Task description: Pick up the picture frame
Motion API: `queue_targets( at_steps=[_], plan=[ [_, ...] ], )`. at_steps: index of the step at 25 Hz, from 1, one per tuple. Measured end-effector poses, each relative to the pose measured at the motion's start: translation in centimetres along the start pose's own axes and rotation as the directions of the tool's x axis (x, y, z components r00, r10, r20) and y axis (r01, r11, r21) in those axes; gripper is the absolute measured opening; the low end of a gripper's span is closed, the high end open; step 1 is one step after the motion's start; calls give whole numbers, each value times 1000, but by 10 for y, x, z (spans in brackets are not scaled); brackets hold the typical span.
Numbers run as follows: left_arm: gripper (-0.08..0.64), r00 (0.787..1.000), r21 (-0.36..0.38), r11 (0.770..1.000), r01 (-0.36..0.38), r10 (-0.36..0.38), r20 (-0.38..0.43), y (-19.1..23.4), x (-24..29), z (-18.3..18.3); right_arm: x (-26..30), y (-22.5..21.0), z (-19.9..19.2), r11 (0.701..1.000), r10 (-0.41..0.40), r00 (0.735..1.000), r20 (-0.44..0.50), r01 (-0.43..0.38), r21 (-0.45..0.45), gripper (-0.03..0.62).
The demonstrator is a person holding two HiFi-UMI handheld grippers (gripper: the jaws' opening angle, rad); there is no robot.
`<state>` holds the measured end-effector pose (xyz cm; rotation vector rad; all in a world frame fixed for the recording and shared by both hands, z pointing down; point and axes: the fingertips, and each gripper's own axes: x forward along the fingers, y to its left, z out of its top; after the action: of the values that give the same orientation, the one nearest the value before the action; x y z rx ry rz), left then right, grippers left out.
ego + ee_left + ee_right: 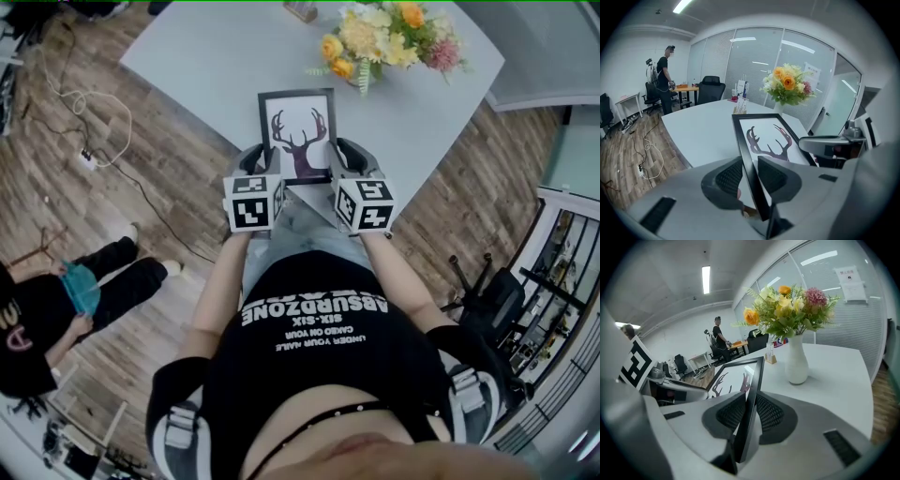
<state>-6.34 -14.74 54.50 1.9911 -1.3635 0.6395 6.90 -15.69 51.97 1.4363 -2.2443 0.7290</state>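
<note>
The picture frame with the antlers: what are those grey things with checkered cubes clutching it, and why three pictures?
No robot here: a person holds a hand-held gripper in each hand; the marker cubes are part of them. The head view comes from a camera on the person's head, looking down; the two gripper views come from cameras riding on each gripper, looking along its fingers. On the pale table stands a white vase of flowers. The picture frame is held from both sides: the left gripper has its fingers closed on the left edge, the right gripper on the right edge.
</note>
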Motion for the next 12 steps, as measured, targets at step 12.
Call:
queue_targets(
  at_steps=[12],
  plan=[
    [114,994,79,996,-40,32,103,-13,-44,31,-28,13,26,1000,30,993,114,-30,-3,84]
  ],
)
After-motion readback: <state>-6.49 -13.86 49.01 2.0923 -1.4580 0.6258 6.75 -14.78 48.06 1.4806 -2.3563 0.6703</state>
